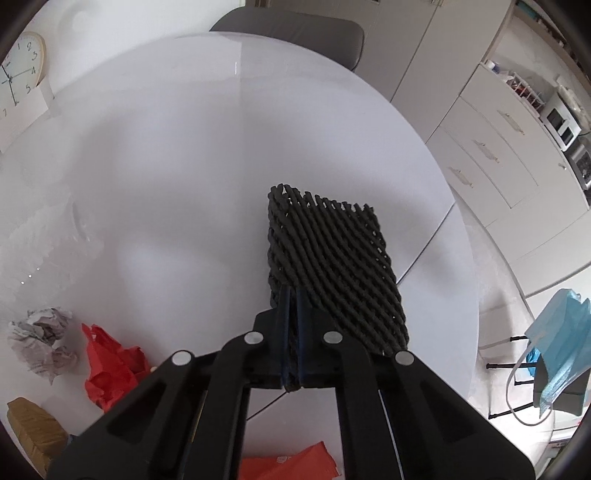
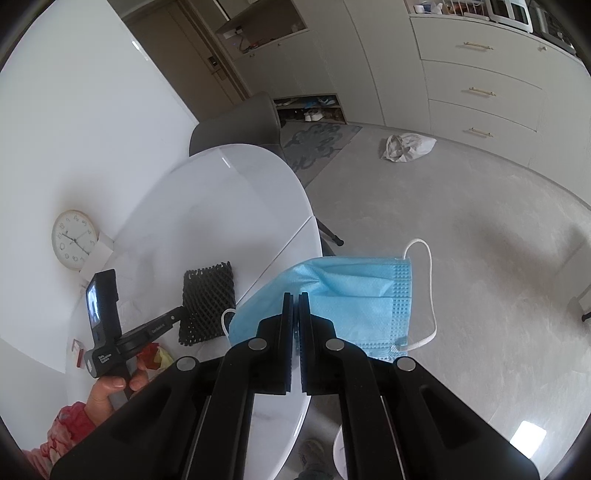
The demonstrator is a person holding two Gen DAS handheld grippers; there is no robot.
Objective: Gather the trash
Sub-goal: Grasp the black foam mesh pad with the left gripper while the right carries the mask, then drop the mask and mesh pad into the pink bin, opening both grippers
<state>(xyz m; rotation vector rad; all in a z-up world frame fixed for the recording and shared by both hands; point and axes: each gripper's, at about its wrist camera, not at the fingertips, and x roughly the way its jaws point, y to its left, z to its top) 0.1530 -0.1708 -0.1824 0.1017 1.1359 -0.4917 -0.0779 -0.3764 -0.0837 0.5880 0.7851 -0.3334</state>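
The left gripper (image 1: 291, 295) has its jaws drawn together on the near edge of a black foam net sleeve (image 1: 332, 258), which stands up off the white round tabletop (image 1: 166, 166) and leans away from the camera. In the right wrist view the same sleeve (image 2: 208, 302) sits close to the tabletop's right edge, with the left gripper's body and the hand (image 2: 107, 395) that holds it just to its left.

The right gripper (image 2: 295, 299) is clamped on a light blue face mask (image 2: 343, 295). The mask hangs in the air beyond the right edge of the tabletop, over the grey floor (image 2: 461, 240), with a white ear loop (image 2: 430, 295) curving out on its far side. The left wrist view shows the same mask (image 1: 557, 350) off the table's right edge.

Near the tabletop's near-left edge lies more rubbish: a red plastic bag (image 1: 110, 362), a crumpled grey-white paper ball (image 1: 44, 339) just left of it, and a brown cardboard piece (image 1: 33, 428) at the very edge. An orange-red sheet (image 1: 295, 461) shows below the left gripper's fingers.

Farther off, a round wall clock (image 1: 22, 70) leans at the table's far-left edge against the wall. A grey chair (image 1: 295, 33) stands behind the far edge. Beyond it, a white bag (image 2: 408, 146) lies on the floor before the pale drawer cabinets (image 2: 480, 88).
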